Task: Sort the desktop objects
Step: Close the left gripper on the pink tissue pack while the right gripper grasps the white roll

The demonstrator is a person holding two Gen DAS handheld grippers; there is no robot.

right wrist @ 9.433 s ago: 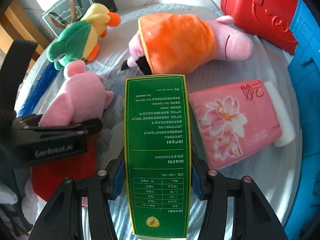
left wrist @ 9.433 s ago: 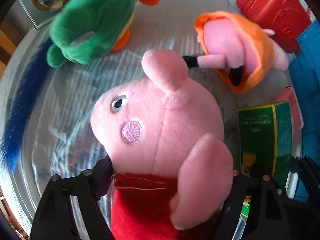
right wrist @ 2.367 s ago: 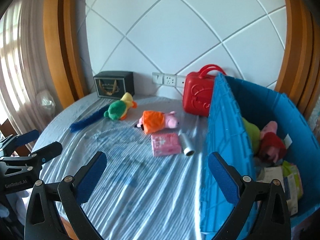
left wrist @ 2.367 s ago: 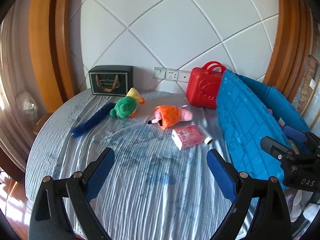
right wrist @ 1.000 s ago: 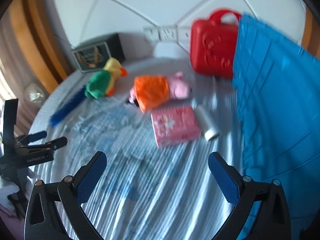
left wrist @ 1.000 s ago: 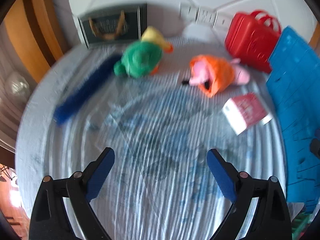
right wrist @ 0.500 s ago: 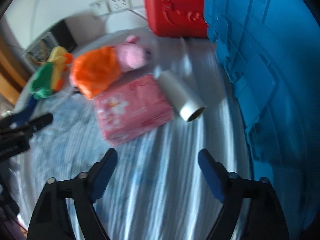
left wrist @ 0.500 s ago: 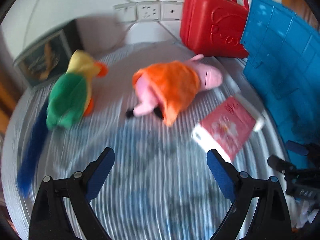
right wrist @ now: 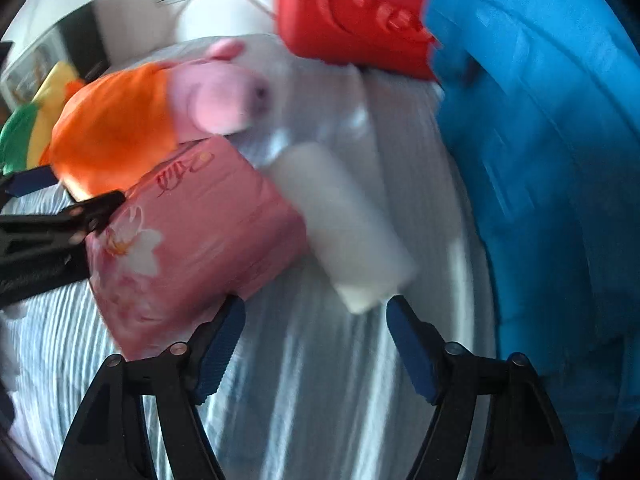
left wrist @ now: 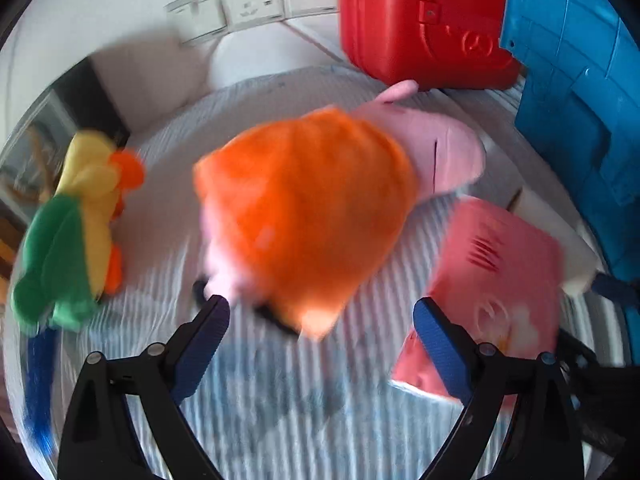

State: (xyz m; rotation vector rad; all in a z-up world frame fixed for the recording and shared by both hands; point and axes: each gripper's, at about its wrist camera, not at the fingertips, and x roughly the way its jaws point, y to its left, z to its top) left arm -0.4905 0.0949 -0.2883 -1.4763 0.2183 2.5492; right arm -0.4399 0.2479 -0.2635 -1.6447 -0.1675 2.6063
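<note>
A pink pig plush in an orange dress (left wrist: 304, 216) lies on the striped cloth, just ahead of my open, empty left gripper (left wrist: 320, 344); it also shows in the right wrist view (right wrist: 120, 132). A pink tissue pack (left wrist: 496, 280) lies to its right, seen too in the right wrist view (right wrist: 192, 240). A white roll (right wrist: 344, 224) lies beside the pack, just ahead of my open, empty right gripper (right wrist: 316, 348). The left gripper's fingers (right wrist: 92, 210) reach in at the pack's left.
A green and yellow parrot plush (left wrist: 72, 240) with a blue tail lies at the left. A red case (left wrist: 420, 24) stands at the back. A big blue bin (right wrist: 552, 184) stands on the right. Wall sockets (left wrist: 248, 4) sit behind the table.
Both grippers have moved down and closer to the table: the left toward the orange-dressed pig, the right toward the white roll. Both stay open.
</note>
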